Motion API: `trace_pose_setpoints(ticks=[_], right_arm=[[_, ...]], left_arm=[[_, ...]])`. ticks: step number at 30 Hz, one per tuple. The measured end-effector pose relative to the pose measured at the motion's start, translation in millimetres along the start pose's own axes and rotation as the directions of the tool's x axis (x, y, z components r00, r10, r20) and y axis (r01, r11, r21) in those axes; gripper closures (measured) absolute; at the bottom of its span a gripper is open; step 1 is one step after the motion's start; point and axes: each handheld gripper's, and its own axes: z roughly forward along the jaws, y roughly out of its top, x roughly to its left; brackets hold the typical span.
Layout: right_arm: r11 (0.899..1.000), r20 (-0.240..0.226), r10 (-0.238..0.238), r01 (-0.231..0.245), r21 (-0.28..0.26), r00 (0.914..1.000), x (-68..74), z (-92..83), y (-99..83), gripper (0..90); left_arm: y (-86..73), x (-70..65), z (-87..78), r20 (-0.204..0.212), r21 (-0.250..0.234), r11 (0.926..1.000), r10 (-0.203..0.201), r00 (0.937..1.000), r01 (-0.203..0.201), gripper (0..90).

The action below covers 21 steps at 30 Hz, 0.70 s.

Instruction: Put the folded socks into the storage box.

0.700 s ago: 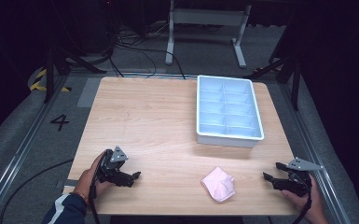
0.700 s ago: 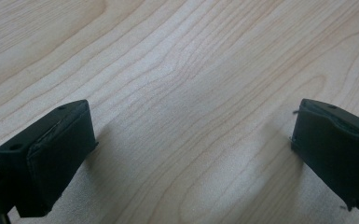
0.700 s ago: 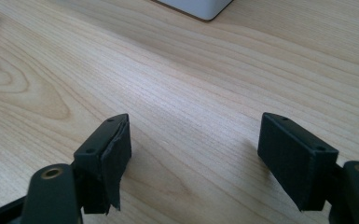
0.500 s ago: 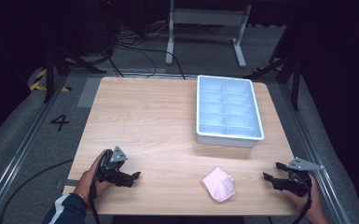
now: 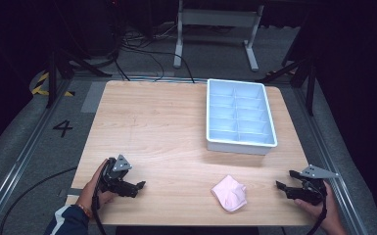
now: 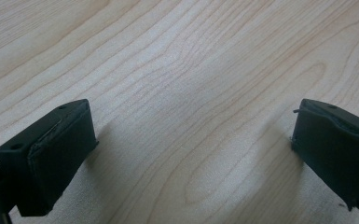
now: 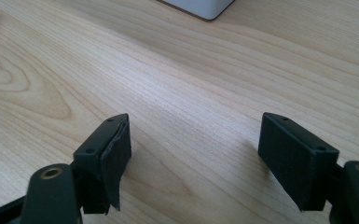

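Along the near edge of the table, both grippers rest low on the wood w/ nothing between their jaws. Left gripper sits at the near-left corner, jaws spread wide, bare grain showing between them in the left gripper view. Right gripper sits at the near-right corner, jaws also wide apart, pointing left across the table; its own view has just wood between the pads and a white corner of the tray at the top.

Between the two, a bit right of centre and near the front edge, lies the pink cloth, crumpled and flat on the wood, touching neither gripper. It's closer to the right gripper, so that one looks like the natural pick.

Step in hand, as I read it: reach for the cloth. To do it well:
- come in low from the right, jaws kept wide, one pad sliding under or against a raised fold, not the flat middle
- pinch a bunched bit; thin fabric slips if only an edge is caught
- lift straight up before moving, else it drags

Farther back, right of centre, stands the white divided tray, compartments looking empty, well apart from the cloth. If the cloth goes there, approach from above the near wall so it doesn't snag on the rim.
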Motion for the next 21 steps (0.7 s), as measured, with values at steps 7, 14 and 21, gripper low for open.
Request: trace_pose_setpoints(ticks=[7,14,21], right_arm=[[0.998,-0.032,-0.050,0.051,0.021,0.9982,15.5,-5.4,8.4,27.8],[0.997,-0.098,-0.083,0.082,-0.008,0.9918,35.2,-10.2,19.7,28.0],[0.992,-0.149,-0.126,0.126,-0.014,0.9807,55.2,-10.6,27.2,27.8]], left_arm=[[0.0,1.4,0.1,0.007,-0.003,0.9999,0.014,0.9999,-0.014,0.0],[-0.1,1.6,-0.2,0.008,-0.001,0.9999,0.015,0.9999,-0.015,0.0],[-0.1,1.4,0.0,0.010,-0.003,0.9999,0.012,0.9999,-0.012,0.0]])
